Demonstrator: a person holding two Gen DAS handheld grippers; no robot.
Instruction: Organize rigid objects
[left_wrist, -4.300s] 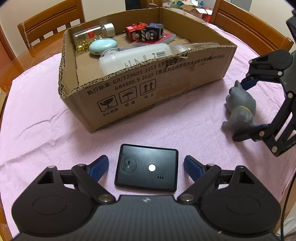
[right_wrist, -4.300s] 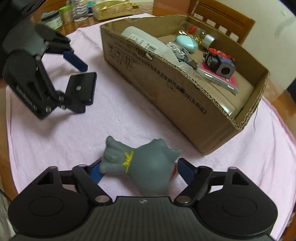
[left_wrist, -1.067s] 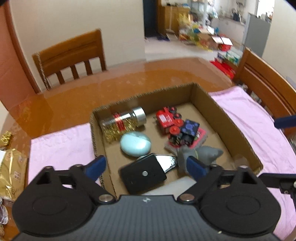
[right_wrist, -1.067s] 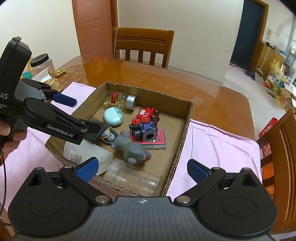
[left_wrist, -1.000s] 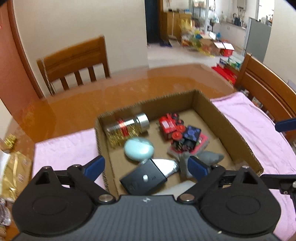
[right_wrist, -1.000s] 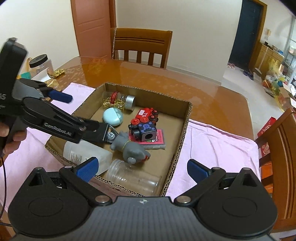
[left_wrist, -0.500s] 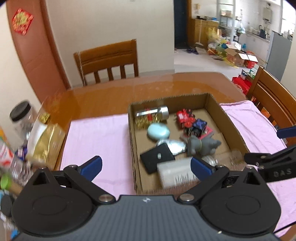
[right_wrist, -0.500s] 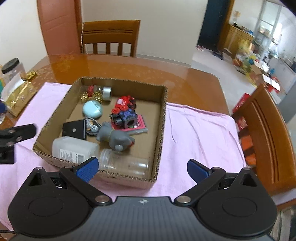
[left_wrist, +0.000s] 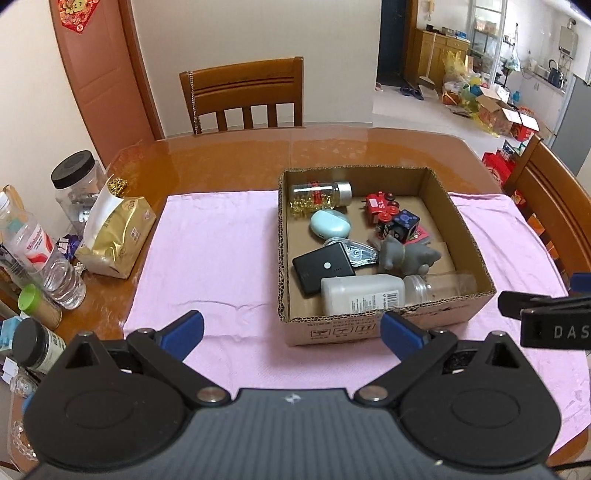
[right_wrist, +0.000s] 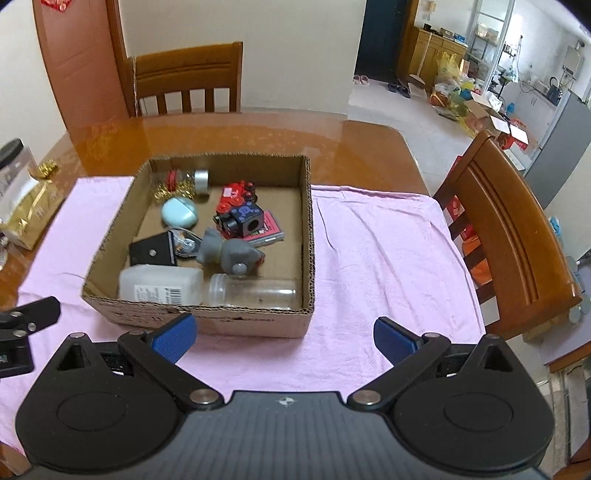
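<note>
A cardboard box (left_wrist: 469, 236) (right_wrist: 308, 240) stands on the pink cloth (left_wrist: 214, 266). Inside lie a black power bank (left_wrist: 323, 268) (right_wrist: 153, 252), a grey cat figure (left_wrist: 408, 256) (right_wrist: 227, 253), a white bottle (left_wrist: 364, 295) (right_wrist: 160, 282), a clear jar (right_wrist: 255, 291), a mint case (left_wrist: 330, 225), a jar of gold bits (left_wrist: 319, 194) and a red toy train (left_wrist: 382, 206). My left gripper (left_wrist: 291, 330) is open and empty, held high, back from the box's near side. My right gripper (right_wrist: 284, 334) is open and empty, also above and short of the box.
Bottles and jars (left_wrist: 40, 254) and a gold bag (left_wrist: 116, 236) crowd the table's left side. Wooden chairs stand at the far side (left_wrist: 243, 96) and at the right (right_wrist: 509, 236). The brown table (left_wrist: 229, 162) extends beyond the cloth.
Both grippers have let go of the power bank and the cat, which now lie in the box, and have pulled up and back away from it.
</note>
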